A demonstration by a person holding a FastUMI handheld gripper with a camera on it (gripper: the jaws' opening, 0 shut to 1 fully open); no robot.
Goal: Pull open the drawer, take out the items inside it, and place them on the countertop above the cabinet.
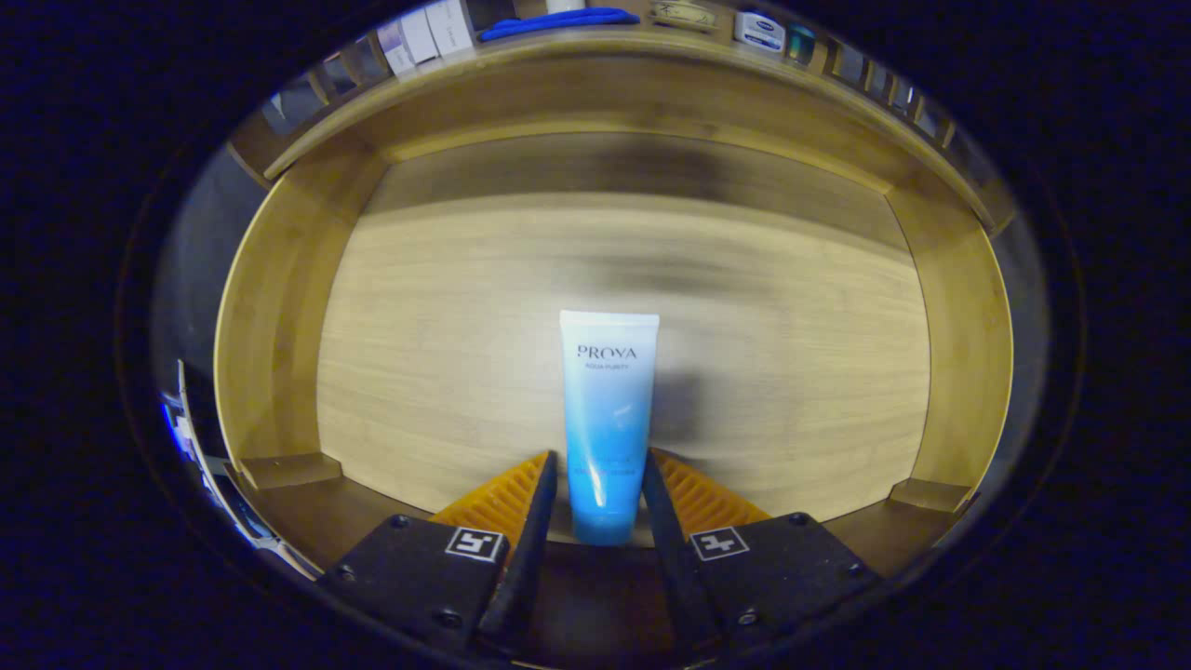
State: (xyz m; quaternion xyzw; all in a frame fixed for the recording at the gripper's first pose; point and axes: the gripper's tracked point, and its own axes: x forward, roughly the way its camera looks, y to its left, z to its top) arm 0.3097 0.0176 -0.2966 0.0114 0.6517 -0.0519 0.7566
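Observation:
A white-to-blue cosmetic tube (609, 391) stands lengthwise between my fingers, crimped end pointing away and blue cap end towards me. My gripper (600, 458) is shut on its lower blue part, an orange-ribbed finger (507, 498) pressing on each side. Below it lies the open wooden drawer (279, 316). Its pale floor (447, 354) looks blurred while the tube stays sharp, and the tube's shadow falls on the floor just right of it. The tube's cap end overlaps the drawer's near wall.
Beyond the drawer's far wall runs the cabinet's countertop (651, 42). On it lie a blue object (558, 20), white boxes (428, 33) and a small white jar (758, 28). The drawer's side walls (968, 354) rise on both sides of the gripper.

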